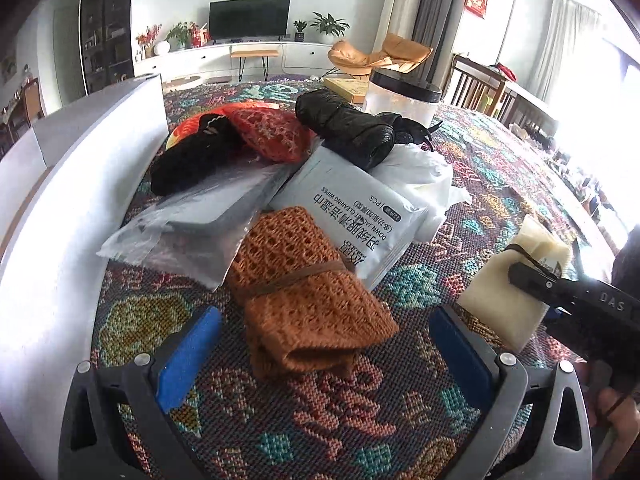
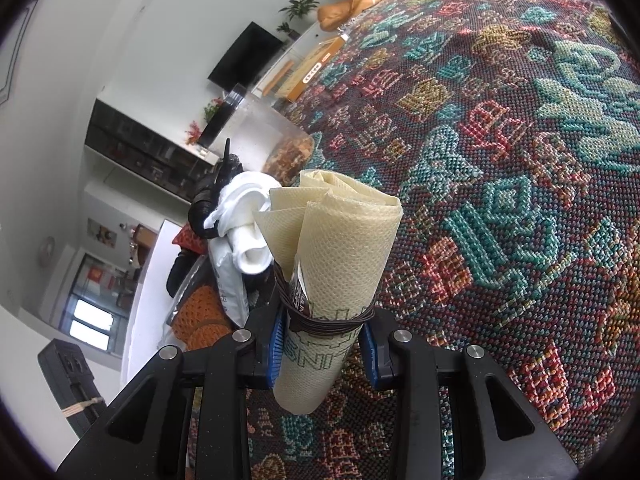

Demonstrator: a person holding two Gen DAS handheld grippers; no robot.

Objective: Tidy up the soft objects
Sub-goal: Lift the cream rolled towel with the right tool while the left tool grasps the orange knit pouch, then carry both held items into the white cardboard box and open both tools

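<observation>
Right wrist view shows the right gripper [image 2: 324, 350] pinching a cream fabric roll [image 2: 332, 264] bound with 1 dark band, above the patterned tablecloth [image 2: 500, 160]. Left gripper [image 1: 324, 352] hangs spread and empty, just before the orange knit bundle [image 1: 308, 284] on that cloth.

Patterned tablecloth [image 1: 460, 152] w/ orange knit bundle [image 1: 308, 288], wipes pack [image 1: 352, 208], jar [image 1: 400, 98].

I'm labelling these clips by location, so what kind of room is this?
Most likely a home living room: a flat television on a low white cabinet, potted plants beside it, and a tan lounge chair behind the patterned tablecloth.
</observation>
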